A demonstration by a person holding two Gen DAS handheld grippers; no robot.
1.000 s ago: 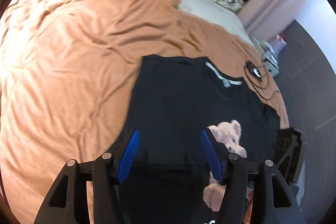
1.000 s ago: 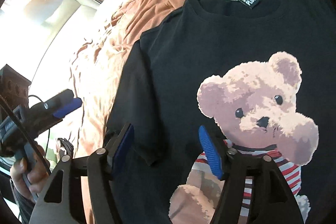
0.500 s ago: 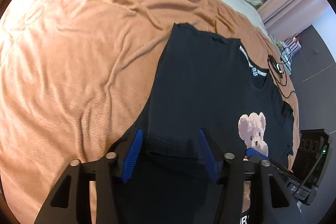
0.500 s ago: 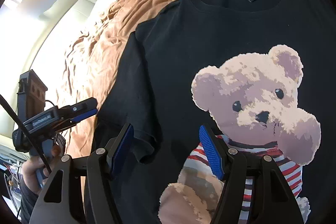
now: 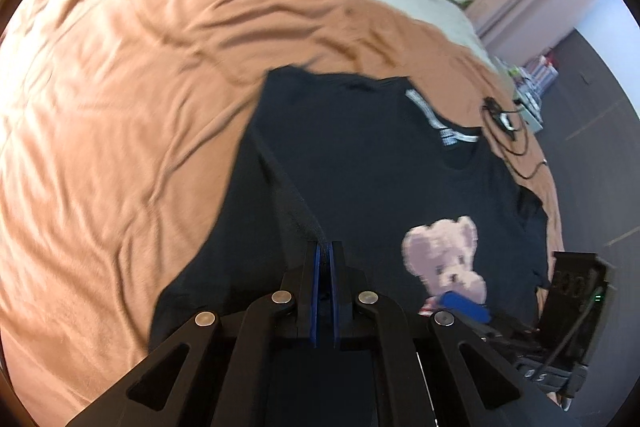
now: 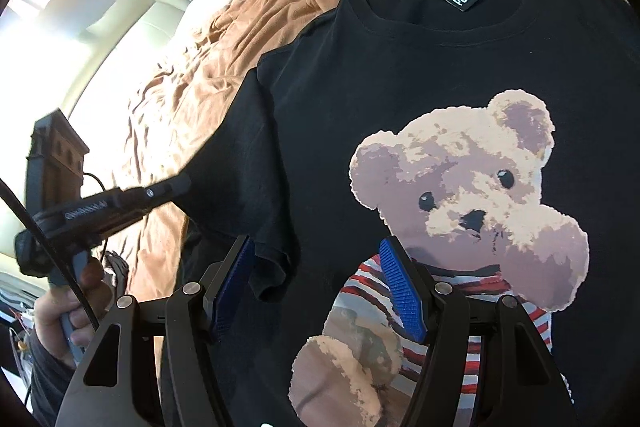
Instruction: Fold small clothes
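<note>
on the bed, over the orange sheet [image 5: 140,99], the black t-shirt [image 5: 360,163] lies spread flat with the bear print [image 6: 472,203] facing up and the collar at the far side. a moment ago the left gripper [image 5: 325,251] had its jaws wide above the left sleeve [image 6: 240,163]; now they are pressed together, and a ridge of the black cloth runs up into them, so it seems the sleeve is pinched. this means, i think, the first fold of the sleeve toward the middle can begin. the right gripper [image 6: 320,267] has not changed: its jaws stand apart, with the hem of that same sleeve lying between them, and the blue pads [image 6: 400,291] do not press on anything.

the sheet is free on the left of the shirt, so there is room to lift and carry the sleeve. on the far right edge a black cable [image 5: 512,135] lies on the sheet close to the collar, and the bed ends near there.
</note>
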